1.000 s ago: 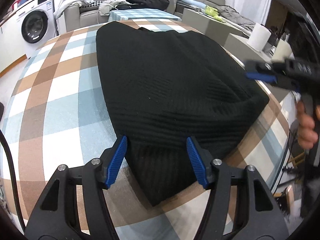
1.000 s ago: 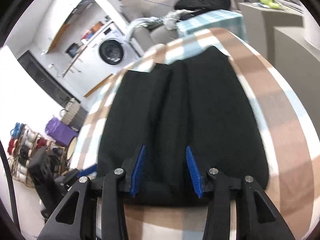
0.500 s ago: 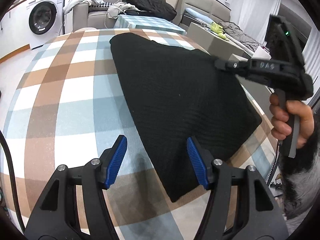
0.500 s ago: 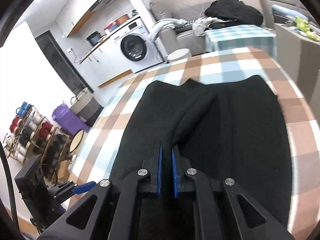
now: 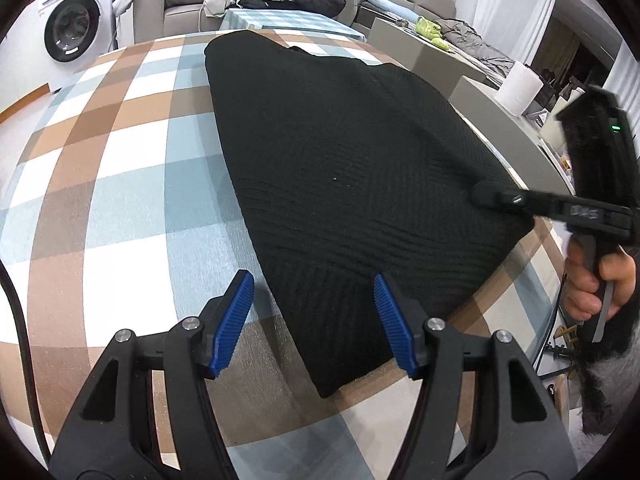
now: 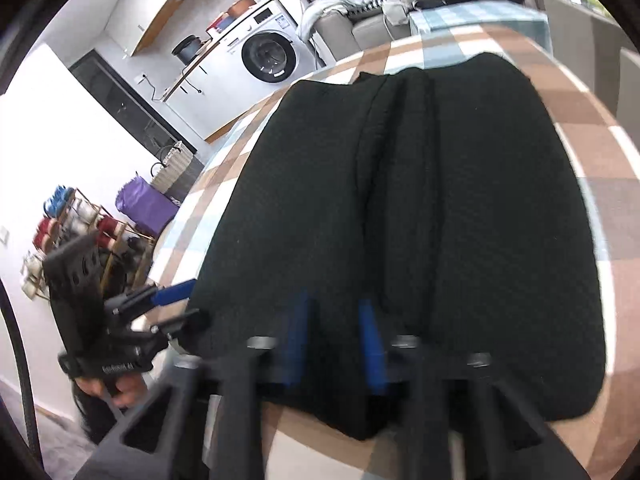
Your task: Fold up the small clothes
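**Black knit on the checked counter, one corner pinched**

A black knit garment [image 5: 340, 140] lies flat across the middle of the checked counter [image 5: 120, 200], its near corner pointing to the lower centre of the left wrist view. The left gripper [image 5: 313, 280] straddles that corner with its jaws wide, and the blue pads [image 5: 236, 320] stand clear of the cloth. The right gripper [image 6: 331, 300] has just been closing its jaws. They stand narrow on a raised ridge of the knit at its near edge.

White lettering on both gripper bodies is too blurred to read, as is the label on the washing machine [image 5: 74, 26] at upper left. A woven basket [image 6: 170, 170] stands on the floor at left beside a purple bag [image 6: 140, 208]; what they hold cannot be told.
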Motion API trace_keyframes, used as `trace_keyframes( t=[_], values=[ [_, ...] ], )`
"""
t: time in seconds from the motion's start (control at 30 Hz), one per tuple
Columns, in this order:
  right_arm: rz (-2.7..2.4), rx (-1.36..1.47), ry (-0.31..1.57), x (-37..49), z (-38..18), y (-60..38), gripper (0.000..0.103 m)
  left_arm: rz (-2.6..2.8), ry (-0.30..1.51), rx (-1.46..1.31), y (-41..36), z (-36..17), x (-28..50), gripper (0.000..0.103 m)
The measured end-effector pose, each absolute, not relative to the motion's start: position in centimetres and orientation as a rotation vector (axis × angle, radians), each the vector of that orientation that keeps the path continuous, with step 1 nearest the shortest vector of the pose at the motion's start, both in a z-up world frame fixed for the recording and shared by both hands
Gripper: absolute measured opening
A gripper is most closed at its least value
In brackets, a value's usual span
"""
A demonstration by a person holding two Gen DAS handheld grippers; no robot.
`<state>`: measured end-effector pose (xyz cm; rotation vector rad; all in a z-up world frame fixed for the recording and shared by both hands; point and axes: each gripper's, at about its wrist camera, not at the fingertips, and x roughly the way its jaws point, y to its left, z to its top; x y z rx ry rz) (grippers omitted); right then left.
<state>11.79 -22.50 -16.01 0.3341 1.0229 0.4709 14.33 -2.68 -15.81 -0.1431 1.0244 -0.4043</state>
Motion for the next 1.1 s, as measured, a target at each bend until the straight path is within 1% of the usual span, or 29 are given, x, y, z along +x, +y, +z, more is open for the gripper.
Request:
trace_keyframes(
  t=[0.07,0.17,0.2,0.23,0.27,0.33,0.37,0.53,0.57,0.6,0.63,0.67,0.7,0.73,0.8,0.93,0.97,1.0,1.03,1.07,1.1],
  values=[
    [0.454,0.314,1.006,11.9,-15.2,-22.5,0.010,-0.400,1.022,-0.145,-2.5,-15.8,14.3,0.059],
    [0.419,0.229,1.125,12.6,-16.6,-21.9,0.011,-0.395,1.024,-0.147,-2.3,-15.8,14.4,0.059],
    [0.420,0.216,1.144,12.9,-16.8,-21.7,0.013,-0.392,1.023,-0.146,-2.3,-15.8,14.4,0.059],
    [0.422,0.226,1.132,13.3,-16.5,-21.6,0.017,-0.391,1.022,-0.147,-2.2,-15.7,14.3,0.059],
    [0.427,0.241,1.121,14.0,-16.0,-21.5,0.027,-0.391,1.021,-0.149,-2.1,-15.7,14.4,0.059],
    [0.427,0.269,1.093,15.7,-15.6,-21.6,0.039,-0.391,1.016,-0.155,-2.1,-15.6,14.4,0.059],
    [0.421,0.274,1.085,16.5,-15.4,-21.5,0.039,-0.389,1.014,-0.154,-2.0,-15.6,14.4,0.059],
    [0.340,0.297,1.111,22.7,-16.5,-21.4,0.039,-0.367,0.997,-0.175,-1.5,-15.1,14.9,0.059],
    [0.325,0.286,1.134,23.6,-17.0,-21.1,0.037,-0.360,0.994,-0.176,-1.4,-15.0,15.1,0.059],
    [0.318,0.262,1.126,24.4,-17.0,-20.7,0.033,-0.347,0.987,-0.176,-1.2,-14.8,15.2,0.059],
    [0.319,0.226,1.119,24.9,-16.8,-20.2,0.023,-0.341,0.981,-0.181,-1.0,-14.6,15.3,0.059],
    [0.339,0.190,1.107,25.0,-16.1,-19.8,0.009,-0.338,0.977,-0.187,-0.8,-14.5,15.4,0.059],
    [0.368,0.183,1.067,24.6,-15.2,-19.6,0.008,-0.336,0.971,-0.196,-0.6,-14.3,15.5,0.059],
    [0.380,0.169,1.020,24.2,-14.1,-19.5,0.007,-0.335,0.965,-0.204,-0.4,-14.1,15.6,0.059],
    [0.342,0.146,1.013,24.4,-13.4,-20.0,0.007,-0.335,0.961,-0.206,-0.3,-14.0,15.8,0.059],
    [0.276,0.132,1.085,25.3,-16.1,-20.5,0.008,-0.339,0.976,-0.203,-0.6,-14.4,16.3,0.059],
    [0.268,0.134,1.114,25.2,-16.9,-20.6,0.012,-0.336,0.982,-0.196,-0.8,-14.6,16.4,0.059],
    [0.270,0.146,1.126,25.1,-17.1,-20.7,0.013,-0.337,0.987,-0.191,-1.0,-14.7,16.4,0.059],
    [0.283,0.171,1.120,24.6,-16.7,-21.0,0.017,-0.342,0.988,-0.190,-1.1,-14.7,16.3,0.059],
    [0.298,0.186,1.125,23.9,-16.3,-21.3,0.024,-0.351,0.991,-0.189,-1.2,-14.8,16.2,0.059],
    [0.327,0.203,1.136,22.9,-16.1,-21.6,0.026,-0.359,0.998,-0.185,-1.3,-15.0,16.1,0.059]
  ],
)
